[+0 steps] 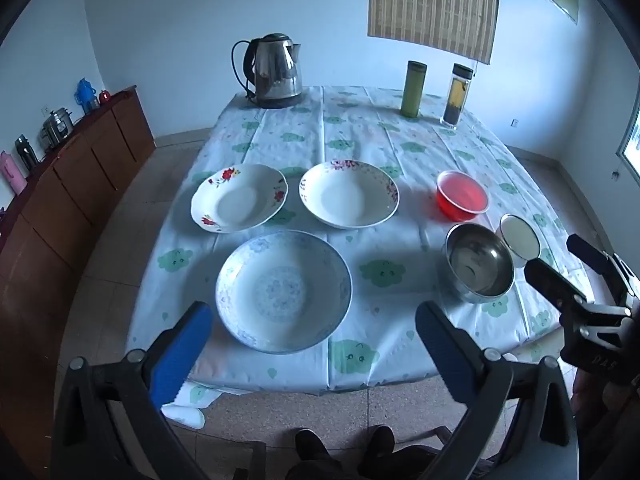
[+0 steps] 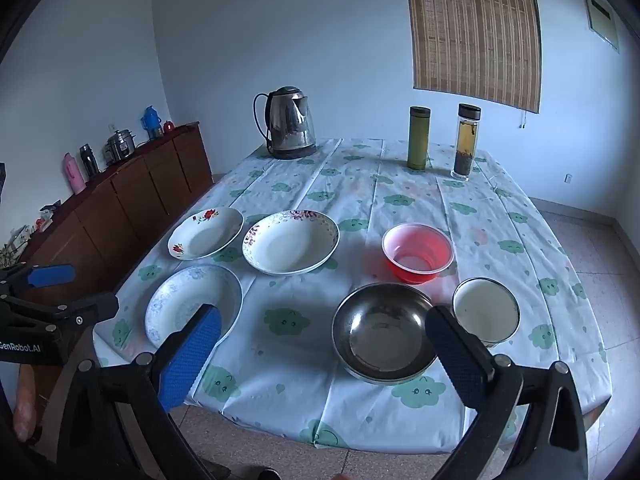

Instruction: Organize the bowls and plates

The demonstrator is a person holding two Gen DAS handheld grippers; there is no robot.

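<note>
Left gripper (image 1: 314, 354) spread wide, empty, poised over the near table edge just short of the blue-patterned plate (image 1: 284, 290). Right gripper (image 2: 326, 354) equally wide, nothing held, framing the steel bowl (image 2: 384, 332); small white bowl (image 2: 486, 314) just right of it. Further back on the cloud-print tablecloth (image 2: 400, 200): red-flowered plate (image 1: 239, 198), purple-flowered plate (image 1: 349, 194) and red plastic bowl (image 2: 418, 252), all apart, none stacked. At the far edge: electric kettle (image 2: 289, 123), green flask (image 2: 418, 138), glass tea bottle (image 2: 467, 142).
</note>
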